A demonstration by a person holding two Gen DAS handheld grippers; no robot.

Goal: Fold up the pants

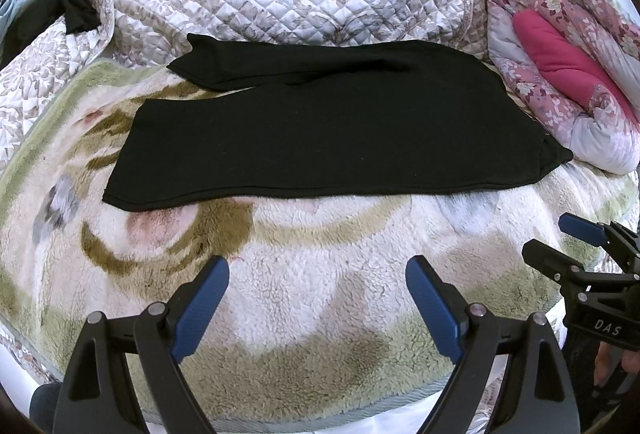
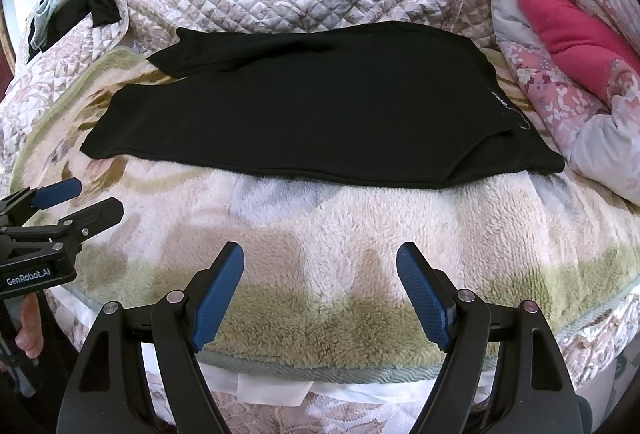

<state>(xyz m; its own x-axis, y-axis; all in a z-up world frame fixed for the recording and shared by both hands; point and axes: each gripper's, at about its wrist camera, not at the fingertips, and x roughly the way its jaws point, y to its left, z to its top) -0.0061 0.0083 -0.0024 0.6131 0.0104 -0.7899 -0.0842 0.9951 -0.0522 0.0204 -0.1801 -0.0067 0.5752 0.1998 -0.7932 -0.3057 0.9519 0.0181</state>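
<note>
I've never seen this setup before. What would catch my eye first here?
The black pants lie spread flat across the middle of a fluffy cream-and-green blanket, legs pointing left. Both tongs, left and right, are open near the blanket's front edge, touching nothing. A pink floral quilt is bundled on the right.

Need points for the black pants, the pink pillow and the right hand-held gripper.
black pants [image 1: 320, 142], left wrist view, middle of the near leg.
pink pillow [image 2: 572, 46], right wrist view, middle of its visible pink face.
right hand-held gripper [image 2: 320, 290], right wrist view, midway between its open fingertips.
</note>
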